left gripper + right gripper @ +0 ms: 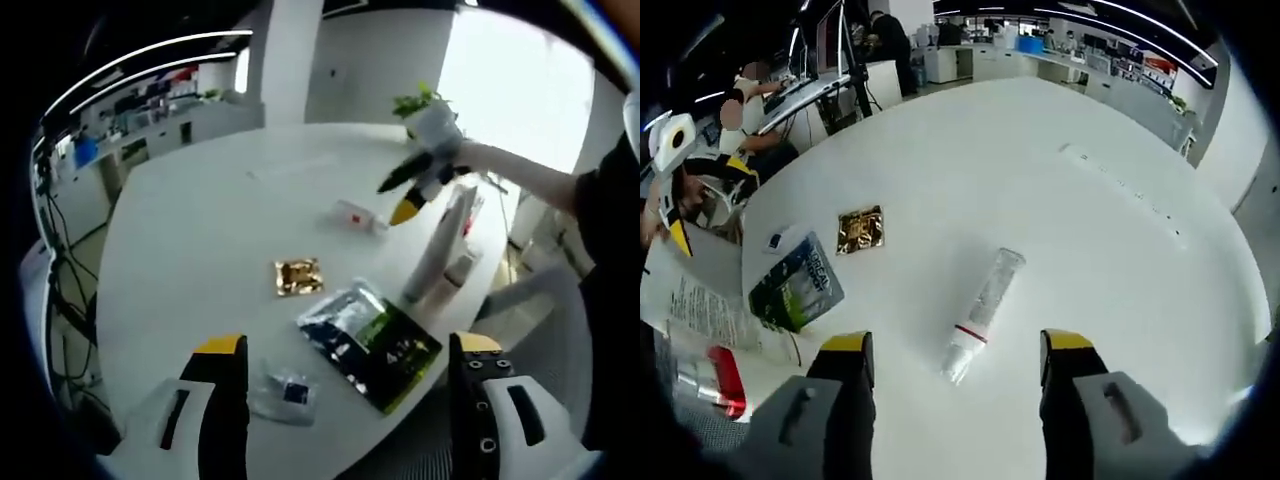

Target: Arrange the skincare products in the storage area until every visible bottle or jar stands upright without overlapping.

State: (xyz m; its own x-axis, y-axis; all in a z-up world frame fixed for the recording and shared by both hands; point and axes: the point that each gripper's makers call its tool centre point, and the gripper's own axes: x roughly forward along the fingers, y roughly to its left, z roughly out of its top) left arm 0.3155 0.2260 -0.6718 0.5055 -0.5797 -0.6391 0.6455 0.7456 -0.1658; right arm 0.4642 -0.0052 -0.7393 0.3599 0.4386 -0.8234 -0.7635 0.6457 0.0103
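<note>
A: Big white worktop [1060, 230] in an open office. What's largest on it?

B: Lower left of the right gripper view, a green sachet [798, 285]; above it a gold packet [860, 229]. The task's thing, a clear tube [982, 313], lies flat at lower centre, just ahead of the right gripper [958, 362], jaws apart and empty.

A: And the left gripper [347, 362]?

B: Jaws apart too, empty. At its view's right, white tubes [440, 250] stand upright.

A: Best approach?

B: I'd grip the tube mid-body, then tip it up onto its cap.

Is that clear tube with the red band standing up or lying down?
Lying down: the tube rests lengthwise on the white table, ahead of the right gripper.
</note>
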